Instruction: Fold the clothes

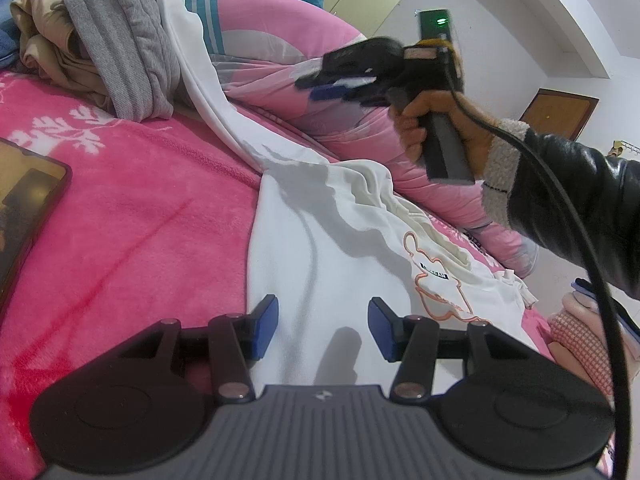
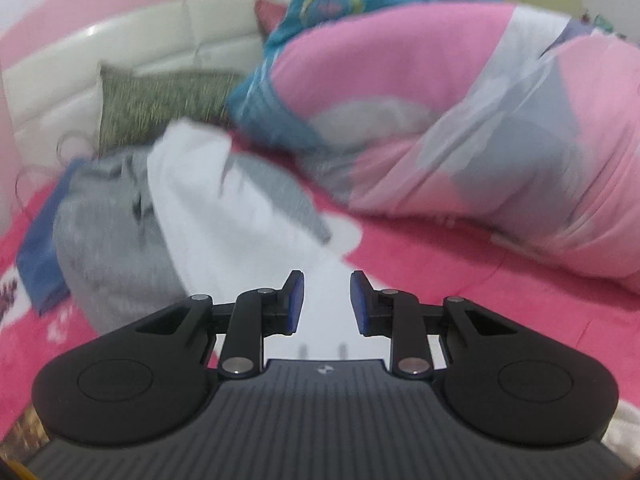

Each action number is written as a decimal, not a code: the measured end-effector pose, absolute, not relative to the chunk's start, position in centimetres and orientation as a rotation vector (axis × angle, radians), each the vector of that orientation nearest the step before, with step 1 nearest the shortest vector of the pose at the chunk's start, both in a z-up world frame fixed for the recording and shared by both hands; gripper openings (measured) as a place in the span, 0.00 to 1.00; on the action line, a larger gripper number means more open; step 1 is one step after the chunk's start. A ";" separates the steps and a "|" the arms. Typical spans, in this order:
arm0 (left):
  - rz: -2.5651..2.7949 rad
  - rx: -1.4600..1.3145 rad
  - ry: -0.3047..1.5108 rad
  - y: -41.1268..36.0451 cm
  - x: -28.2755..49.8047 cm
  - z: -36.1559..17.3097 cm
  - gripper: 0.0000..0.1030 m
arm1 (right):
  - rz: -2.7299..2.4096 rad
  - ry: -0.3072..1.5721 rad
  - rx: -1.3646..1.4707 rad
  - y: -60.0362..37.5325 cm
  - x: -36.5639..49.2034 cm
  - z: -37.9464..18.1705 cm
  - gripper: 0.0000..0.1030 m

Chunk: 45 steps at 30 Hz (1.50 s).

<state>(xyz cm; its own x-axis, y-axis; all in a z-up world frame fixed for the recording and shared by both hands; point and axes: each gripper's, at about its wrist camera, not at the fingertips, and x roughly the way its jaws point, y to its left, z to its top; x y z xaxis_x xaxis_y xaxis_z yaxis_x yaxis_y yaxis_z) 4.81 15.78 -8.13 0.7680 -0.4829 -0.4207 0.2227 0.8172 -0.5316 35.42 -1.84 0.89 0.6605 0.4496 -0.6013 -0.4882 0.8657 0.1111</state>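
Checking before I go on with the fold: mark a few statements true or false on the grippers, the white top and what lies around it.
1. The left gripper is open, holding nothing. True.
2. The right gripper is shut on the white sweatshirt. False: its jaws stand apart, empty.
3. The white sweatshirt lies spread on the pink blanket, cartoon print up. True.
4. The grey garment is folded flat beside the print. False: it is heaped at the far end, by a beige garment.
5. A dark-framed tablet lies on the blanket at the left wrist view's left edge. True.
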 end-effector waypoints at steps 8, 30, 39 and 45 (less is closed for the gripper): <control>-0.398 -0.478 0.577 15.7 4.7 -8.2 0.50 | 0.556 0.811 -0.135 0.1 35.0 -2.4 0.24; -0.395 -0.476 0.577 15.6 4.7 -8.2 0.50 | 0.498 0.920 -0.188 1.3 36.2 -6.0 0.23; -0.394 -0.475 0.577 15.6 4.6 -8.1 0.50 | 0.492 0.920 -0.180 1.4 36.5 -6.2 0.23; -0.394 -0.475 0.576 15.5 4.3 -8.0 0.50 | 0.486 0.917 -0.175 1.6 36.9 -6.4 0.22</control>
<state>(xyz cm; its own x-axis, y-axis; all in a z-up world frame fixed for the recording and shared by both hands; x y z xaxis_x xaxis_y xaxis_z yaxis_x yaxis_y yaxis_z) 4.31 15.48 -7.97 0.7705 -0.4777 -0.4221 0.2196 0.8205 -0.5278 36.93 1.55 -6.39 0.5095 0.3277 -0.7956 -0.4740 0.8786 0.0584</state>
